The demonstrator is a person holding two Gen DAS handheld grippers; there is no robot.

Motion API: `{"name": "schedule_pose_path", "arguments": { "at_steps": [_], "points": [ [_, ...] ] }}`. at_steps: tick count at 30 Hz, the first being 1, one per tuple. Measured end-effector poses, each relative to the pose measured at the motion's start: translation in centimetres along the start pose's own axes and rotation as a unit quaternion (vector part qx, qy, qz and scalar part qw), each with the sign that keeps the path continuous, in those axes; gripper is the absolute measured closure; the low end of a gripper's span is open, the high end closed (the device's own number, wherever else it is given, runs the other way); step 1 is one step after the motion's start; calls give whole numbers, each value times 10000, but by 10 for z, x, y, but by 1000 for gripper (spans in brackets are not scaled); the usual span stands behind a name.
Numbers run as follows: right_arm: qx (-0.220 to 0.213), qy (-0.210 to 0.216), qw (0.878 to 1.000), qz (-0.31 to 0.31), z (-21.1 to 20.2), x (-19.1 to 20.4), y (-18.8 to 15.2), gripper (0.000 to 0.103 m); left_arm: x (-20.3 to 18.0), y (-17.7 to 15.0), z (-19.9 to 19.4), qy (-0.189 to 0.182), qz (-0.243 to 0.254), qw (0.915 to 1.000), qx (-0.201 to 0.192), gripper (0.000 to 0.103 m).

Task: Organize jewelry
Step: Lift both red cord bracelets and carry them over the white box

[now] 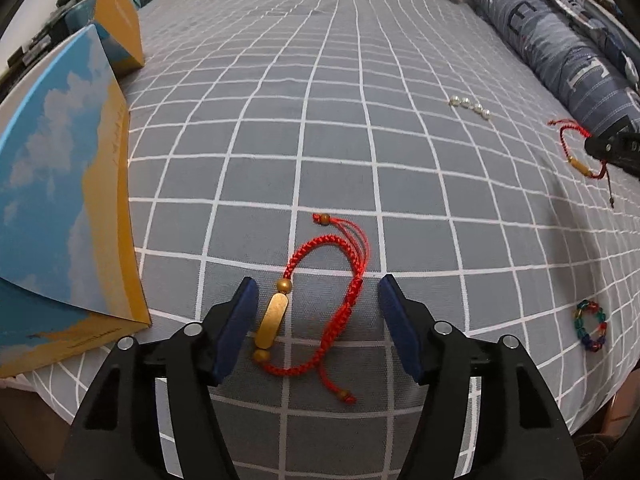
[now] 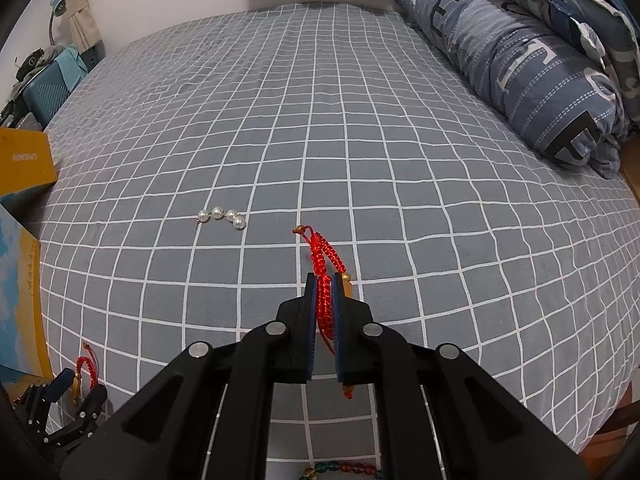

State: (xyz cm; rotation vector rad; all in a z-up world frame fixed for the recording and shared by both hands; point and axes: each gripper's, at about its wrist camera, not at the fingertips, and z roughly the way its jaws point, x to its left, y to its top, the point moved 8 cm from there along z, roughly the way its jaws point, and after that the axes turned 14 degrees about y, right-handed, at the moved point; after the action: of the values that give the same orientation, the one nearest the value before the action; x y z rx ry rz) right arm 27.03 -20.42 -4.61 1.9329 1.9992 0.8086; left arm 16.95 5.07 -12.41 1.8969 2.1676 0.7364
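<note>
On the bed [image 1: 360,80], left claw [image 1: 316,292] released around one red bracelet [image 1: 320,300]; right claw [image 2: 325,280] pinching another red bracelet [image 2: 326,256]: close on cord, not bead.

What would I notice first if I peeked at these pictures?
Two bright red bracelets on the grey checked bed. One bracelet lies between the open fingers of the left tool; the right tool pinches the other bracelet. Shiny pearls sit farther up the bed.

two red braided bracelets [image 1: 324,300] [image 1: 576,152], one pearl strand [image 1: 470,105], one coloured bead ring [image 1: 591,330], two boxes [image 1: 64,208] [image 1: 120,16].
</note>
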Motion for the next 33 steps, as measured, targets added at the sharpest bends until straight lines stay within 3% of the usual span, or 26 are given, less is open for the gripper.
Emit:
{"name": "schedule_pose_path", "arguments": {
  "at_steps": [5,8,22,33],
  "points": [
    [7,17,10000,-6,1,1,0,97,3,-2,2,-16,-10,9999,102,86],
    [16,6,10000,-1,1,2,-1,97,3,-3,-2,-57,-50,9999,121,94],
    [-37,11,10000,-44,-2,9,-2,97,4,10,-23,-146,-118,9996,-187,94],
    [-195,84,9996,-194,-16,34,-2,97,22,52,-53,19,-250,9972,-707,94]
  ]
}}
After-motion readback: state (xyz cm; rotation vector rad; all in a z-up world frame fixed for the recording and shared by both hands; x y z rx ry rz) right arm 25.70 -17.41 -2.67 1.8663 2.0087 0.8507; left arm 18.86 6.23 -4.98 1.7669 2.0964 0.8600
